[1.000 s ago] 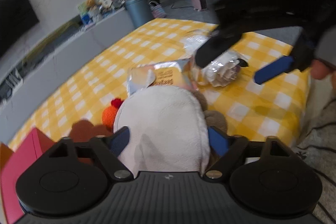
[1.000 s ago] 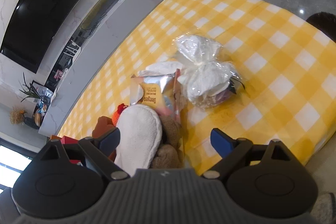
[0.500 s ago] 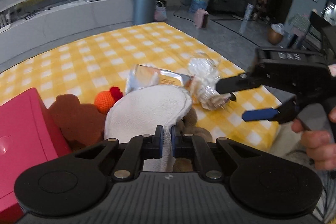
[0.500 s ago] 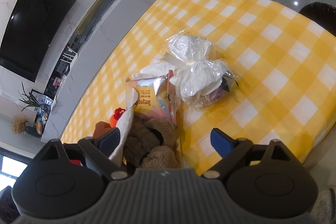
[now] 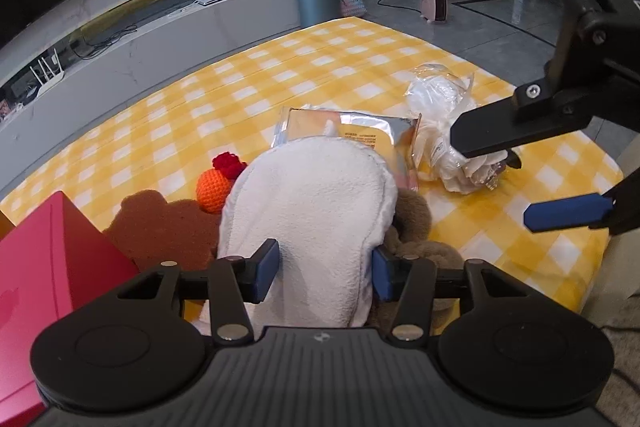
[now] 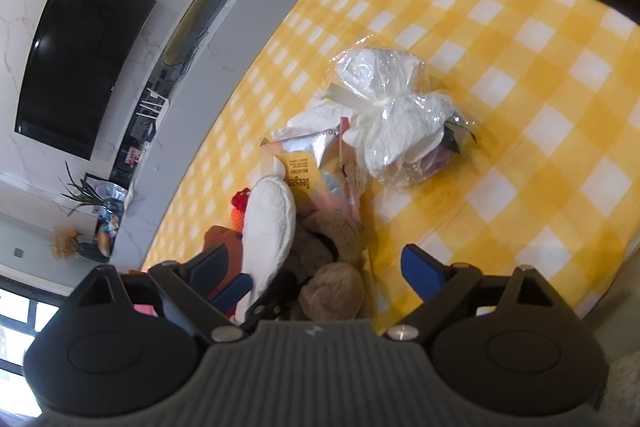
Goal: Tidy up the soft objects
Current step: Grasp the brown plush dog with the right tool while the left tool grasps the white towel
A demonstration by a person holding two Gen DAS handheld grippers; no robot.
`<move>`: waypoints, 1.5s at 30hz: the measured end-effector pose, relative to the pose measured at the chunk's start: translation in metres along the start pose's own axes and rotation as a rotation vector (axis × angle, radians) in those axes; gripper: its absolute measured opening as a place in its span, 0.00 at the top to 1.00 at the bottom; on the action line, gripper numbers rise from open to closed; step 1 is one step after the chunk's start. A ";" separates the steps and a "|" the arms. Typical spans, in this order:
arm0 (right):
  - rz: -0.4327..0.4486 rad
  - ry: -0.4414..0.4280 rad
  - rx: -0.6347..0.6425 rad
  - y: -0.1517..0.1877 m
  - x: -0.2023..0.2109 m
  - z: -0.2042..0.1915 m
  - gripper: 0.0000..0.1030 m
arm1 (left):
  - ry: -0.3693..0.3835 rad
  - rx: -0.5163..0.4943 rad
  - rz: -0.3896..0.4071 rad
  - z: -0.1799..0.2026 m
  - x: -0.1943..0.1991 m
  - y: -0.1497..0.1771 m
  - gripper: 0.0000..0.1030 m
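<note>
A white fluffy slipper lies sole-up on a brown plush slipper at the near edge of the yellow checked cloth. My left gripper stands partly open with its blue pads on either side of the white slipper's heel. In the right wrist view the white slipper stands on edge beside the brown one. My right gripper is open and empty above them; it also shows in the left wrist view.
A foil snack bag and a clear-wrapped white bundle lie behind the slippers. An orange crochet toy, a brown bear-shaped pad and a red box sit at the left. A grey rug is at the right.
My left gripper was open a second ago, pinched shut on the slipper's edge half a second ago, and has now opened around its heel. The right gripper stayed open.
</note>
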State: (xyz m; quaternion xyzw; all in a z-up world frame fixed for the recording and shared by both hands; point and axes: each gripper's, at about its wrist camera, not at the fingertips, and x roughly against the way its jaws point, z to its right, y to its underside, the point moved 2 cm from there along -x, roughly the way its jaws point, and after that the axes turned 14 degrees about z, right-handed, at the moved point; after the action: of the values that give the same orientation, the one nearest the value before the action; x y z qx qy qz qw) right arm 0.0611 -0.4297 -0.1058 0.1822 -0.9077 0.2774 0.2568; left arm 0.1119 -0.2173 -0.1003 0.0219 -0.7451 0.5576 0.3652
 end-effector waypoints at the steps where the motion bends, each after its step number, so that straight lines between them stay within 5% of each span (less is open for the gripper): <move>1: 0.001 0.004 -0.001 -0.001 0.000 0.001 0.11 | 0.009 -0.001 0.003 0.000 0.001 0.000 0.60; 4: 0.001 0.014 0.005 -0.001 -0.001 0.002 0.11 | 0.003 0.008 0.014 -0.002 0.008 -0.002 0.89; 7: -0.004 0.002 0.016 0.000 -0.001 0.000 0.12 | 0.033 0.078 0.037 -0.014 0.029 -0.009 0.93; 12: -0.034 0.038 0.179 0.009 -0.006 -0.017 0.12 | 0.087 0.227 0.134 -0.044 0.088 -0.020 0.94; 17: -0.093 0.074 0.364 0.030 -0.020 -0.036 0.12 | 0.122 0.316 0.119 -0.064 0.123 -0.014 0.94; 24: -0.168 0.111 0.652 0.062 -0.053 -0.061 0.12 | 0.089 0.337 -0.001 -0.071 0.099 0.014 0.93; 33: -0.181 0.212 0.902 0.101 -0.089 -0.070 0.12 | -0.014 0.169 -0.050 -0.058 0.075 0.031 0.82; 35: -0.170 0.221 0.932 0.106 -0.091 -0.070 0.16 | -0.029 0.174 -0.067 -0.059 0.070 0.038 0.82; 37: -0.148 0.213 0.935 0.109 -0.087 -0.072 0.33 | -0.009 0.242 -0.051 -0.065 0.071 0.041 0.94; 40: -0.119 0.185 0.874 0.101 -0.076 -0.070 0.49 | 0.032 0.301 -0.027 -0.071 0.082 0.041 0.95; 45: -0.083 0.139 0.786 0.090 -0.059 -0.069 0.53 | 0.059 0.318 0.045 -0.074 0.105 0.034 0.95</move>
State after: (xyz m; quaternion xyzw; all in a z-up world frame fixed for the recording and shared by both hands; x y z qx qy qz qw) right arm 0.0916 -0.3073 -0.1268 0.2838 -0.7048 0.6045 0.2394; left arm 0.0583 -0.1023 -0.0598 0.0466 -0.6368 0.6769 0.3662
